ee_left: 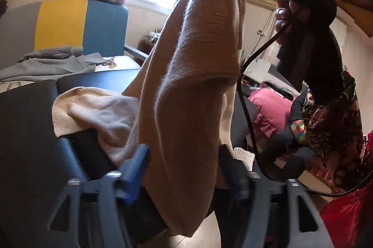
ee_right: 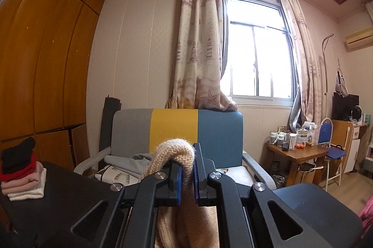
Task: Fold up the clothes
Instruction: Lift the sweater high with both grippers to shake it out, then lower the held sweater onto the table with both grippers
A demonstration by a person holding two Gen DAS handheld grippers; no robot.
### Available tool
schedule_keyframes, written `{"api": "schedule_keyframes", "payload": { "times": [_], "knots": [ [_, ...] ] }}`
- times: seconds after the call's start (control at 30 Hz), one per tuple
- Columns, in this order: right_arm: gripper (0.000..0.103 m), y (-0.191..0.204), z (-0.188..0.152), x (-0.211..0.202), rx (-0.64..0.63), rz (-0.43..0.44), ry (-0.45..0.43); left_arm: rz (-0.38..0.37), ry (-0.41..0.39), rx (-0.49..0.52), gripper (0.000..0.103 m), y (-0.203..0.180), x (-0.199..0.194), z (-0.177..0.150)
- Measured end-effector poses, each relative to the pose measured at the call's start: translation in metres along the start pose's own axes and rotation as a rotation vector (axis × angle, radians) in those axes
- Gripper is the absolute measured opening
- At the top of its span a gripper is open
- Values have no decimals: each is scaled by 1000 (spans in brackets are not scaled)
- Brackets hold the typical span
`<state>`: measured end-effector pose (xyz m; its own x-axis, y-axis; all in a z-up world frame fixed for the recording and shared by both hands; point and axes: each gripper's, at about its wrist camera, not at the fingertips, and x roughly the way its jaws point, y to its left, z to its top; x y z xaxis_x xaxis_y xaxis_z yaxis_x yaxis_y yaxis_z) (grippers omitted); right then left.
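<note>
— What's the biggest thing in front of you?

— The dark table [ee_right: 70,196], running under both my claws. Beyond its far edge stands an armchair [ee_right: 216,131] striped grey, yellow and blue, with a grey garment [ee_left: 49,61] slumped on its seat. Behind that are the window [ee_right: 256,57] and its curtains [ee_right: 200,38]. The wooden wardrobe [ee_right: 42,50] fills the left wall.

— And the piece you're folding?

— The beige knit sweater [ee_left: 193,66]. It hangs as a long drape from my right claw [ee_right: 187,168] down across the middle of the left view, its lower part bunched on the table with a ribbed hem [ee_left: 60,113] lying at the left. Another ribbed edge peeks out low on the right side of the drape.

— How are your claws?

— My right claw is squeezed together on a fold of the sweater, held up high; the knit bulges over the blue pads [ee_right: 179,180]. My left claw [ee_left: 184,168] is spread as wide as it goes. The hanging cloth passes between its fingers [ee_left: 135,168], and I can't see the pads pressing it.

— Room to move?

— The tabletop to the left of the bunched cloth is bare dark surface. At the far left corner sits a stack of folded clothes [ee_right: 22,173], close to the table's edge. On the right it's tighter: my hand [ee_left: 286,15], a black cable [ee_left: 251,75], and pink cushions [ee_left: 272,108] beyond.
</note>
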<state>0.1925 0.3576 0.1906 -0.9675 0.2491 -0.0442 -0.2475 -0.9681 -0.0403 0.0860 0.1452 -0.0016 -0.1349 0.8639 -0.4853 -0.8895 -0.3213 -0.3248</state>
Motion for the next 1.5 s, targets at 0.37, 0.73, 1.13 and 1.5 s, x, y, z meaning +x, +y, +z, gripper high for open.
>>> {"api": "schedule_keyframes", "payload": {
  "times": [0.37,0.73,1.13,1.5],
  "knots": [
    [8,-2,-3,-8,25,14,-16,101,91,6,6,-12,61,5],
    [8,-39,-20,4,106,-68,88,474,-358,-22,5,25,-98,68],
    [8,-5,36,-53,30,69,-132,568,-776,56,5,-23,-246,135],
    [8,12,123,-138,78,254,-455,535,-1021,196,5,-97,-365,173]
  ]
}}
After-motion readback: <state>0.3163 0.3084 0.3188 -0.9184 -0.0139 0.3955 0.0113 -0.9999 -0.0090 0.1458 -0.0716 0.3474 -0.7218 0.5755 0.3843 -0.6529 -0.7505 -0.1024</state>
